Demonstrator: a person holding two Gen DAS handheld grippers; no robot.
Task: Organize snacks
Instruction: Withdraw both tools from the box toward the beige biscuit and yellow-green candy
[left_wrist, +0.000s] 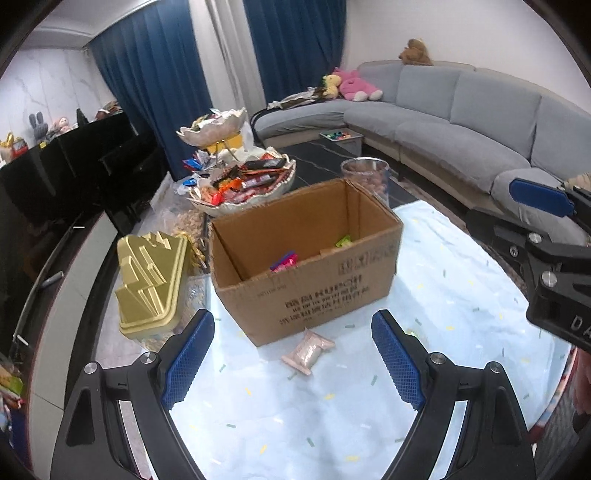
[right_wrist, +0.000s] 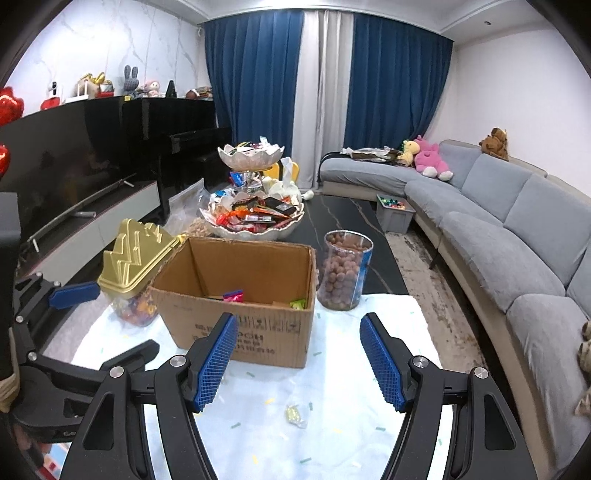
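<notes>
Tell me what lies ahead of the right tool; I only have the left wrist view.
Observer: A small yellow-green candy lies on the cloth, in line with the gap of the right tool.
Operator: Is that tool holding anything?
Observer: No, its jaws stand open with nothing between them.
Operator: What's under the gold lid?
Observer: A clear jar of colourful sweets.
</notes>
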